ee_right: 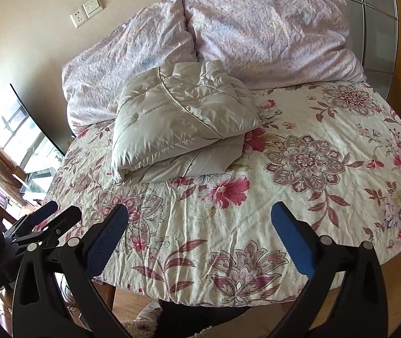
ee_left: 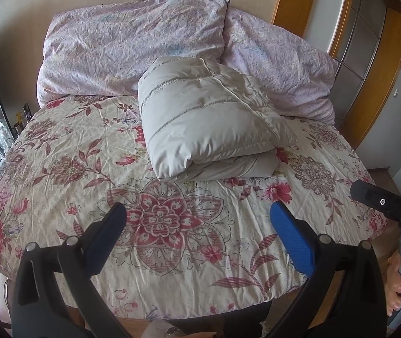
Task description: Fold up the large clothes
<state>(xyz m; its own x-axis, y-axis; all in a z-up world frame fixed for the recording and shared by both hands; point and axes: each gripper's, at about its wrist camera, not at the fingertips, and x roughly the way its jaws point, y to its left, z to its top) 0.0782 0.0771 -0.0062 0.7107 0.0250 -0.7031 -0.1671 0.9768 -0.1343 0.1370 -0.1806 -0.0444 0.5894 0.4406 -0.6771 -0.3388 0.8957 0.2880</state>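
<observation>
Bedroom, bed [ee_left: 59, 169] with a floral cover, two lilac pillows [ee_left: 132, 48] at the head against a beige wall. My left gripper [ee_left: 199, 222] and right gripper [ee_right: 199, 221] both hang released, jaws spread, over the near bed edge, holding nothing. The grey puffer jacket [ee_left: 208, 121] sits folded in a compact bundle mid-bed, touching the pillows; the fold looks done, so I'm backed off.

A bed covered by a cream floral bedspread [ee_left: 59, 152] with red and mauve blossoms. At its head, two rumpled pale lilac pillows [ee_left: 132, 48] lie side by side against a beige wall. A white wall socket and switch [ee_right: 87, 9] sit above them. A wooden door frame [ee_left: 375, 84] stands beside the bed, and a bright window [ee_right: 17, 129] on the other side.
</observation>
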